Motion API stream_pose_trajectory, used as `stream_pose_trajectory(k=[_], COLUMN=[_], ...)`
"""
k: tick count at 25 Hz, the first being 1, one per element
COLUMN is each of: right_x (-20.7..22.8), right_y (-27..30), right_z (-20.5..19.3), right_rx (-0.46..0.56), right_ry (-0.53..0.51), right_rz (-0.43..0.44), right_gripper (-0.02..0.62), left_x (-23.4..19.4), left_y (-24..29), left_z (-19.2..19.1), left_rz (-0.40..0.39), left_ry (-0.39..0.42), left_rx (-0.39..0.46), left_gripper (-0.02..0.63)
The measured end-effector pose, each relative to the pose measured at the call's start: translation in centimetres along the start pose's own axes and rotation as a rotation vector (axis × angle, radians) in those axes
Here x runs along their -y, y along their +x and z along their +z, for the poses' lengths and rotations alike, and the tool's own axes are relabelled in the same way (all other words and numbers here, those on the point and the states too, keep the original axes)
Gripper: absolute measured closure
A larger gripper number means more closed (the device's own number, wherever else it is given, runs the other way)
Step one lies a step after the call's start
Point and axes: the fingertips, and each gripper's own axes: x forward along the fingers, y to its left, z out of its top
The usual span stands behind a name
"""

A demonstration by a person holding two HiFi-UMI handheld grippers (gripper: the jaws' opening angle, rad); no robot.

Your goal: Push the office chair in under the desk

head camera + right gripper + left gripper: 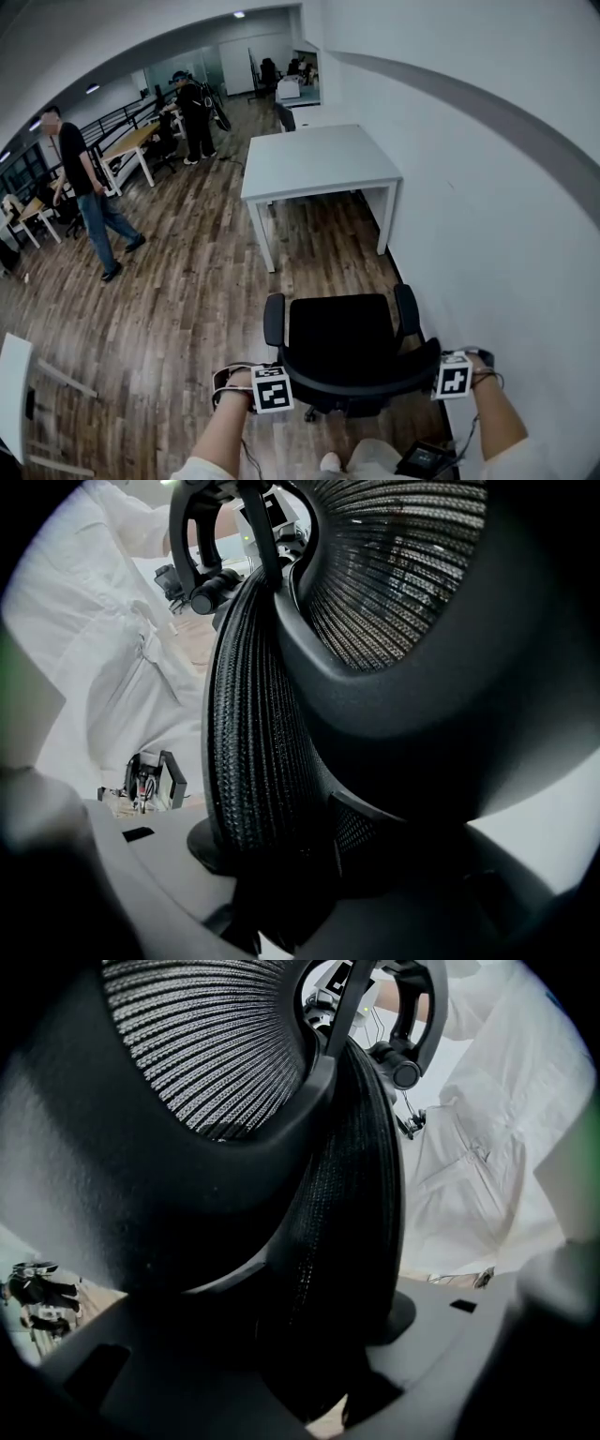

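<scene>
- The black office chair (339, 342) stands on the wood floor (187, 291), close to the floor's right edge where it meets the white wall (487, 187). Its seat faces the desk (319, 157).
- It is not under the desk yet. A strip of bare floor lies between the seat's front and the desk's near edge.
- The white desk stands further along the same wall, with its right side near that wall.
- The left gripper (274, 392) points straight down at the left end of the backrest (361, 386). Its jaws stand about half open, clamped on the backrest's mesh-covered rim, which fills the space between them in the left gripper view.
- The right gripper (454, 377) points straight down at the right end of the backrest. Its jaws are parted about as far and grip the rim there, one on each face.
- Well off toward the floor's far left, one person (89, 192) walks and another (194, 117) stands beside wooden-topped tables (131, 142).
</scene>
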Motion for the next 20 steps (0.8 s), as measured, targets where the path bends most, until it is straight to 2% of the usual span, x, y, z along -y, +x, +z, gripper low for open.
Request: stream_pose_trajectory(k=[10, 20], right_x=[4.3, 9.1], right_y=[0.0, -0.2], right_z=[-0.7, -2.5], right_rx=[-0.01, -0.045], right_ry=[0.012, 0.012], right_rz=[0.018, -0.016], right_gripper=[0.377, 0.377], left_x=[-4.4, -8.8], left_y=[-0.2, 0.3], left_z=[1.5, 3.4], left_rz=[-0.012, 0.003], left_ry=[0.008, 0.014], left_rx=[-0.005, 0.0], left_gripper=[0.376, 0.376])
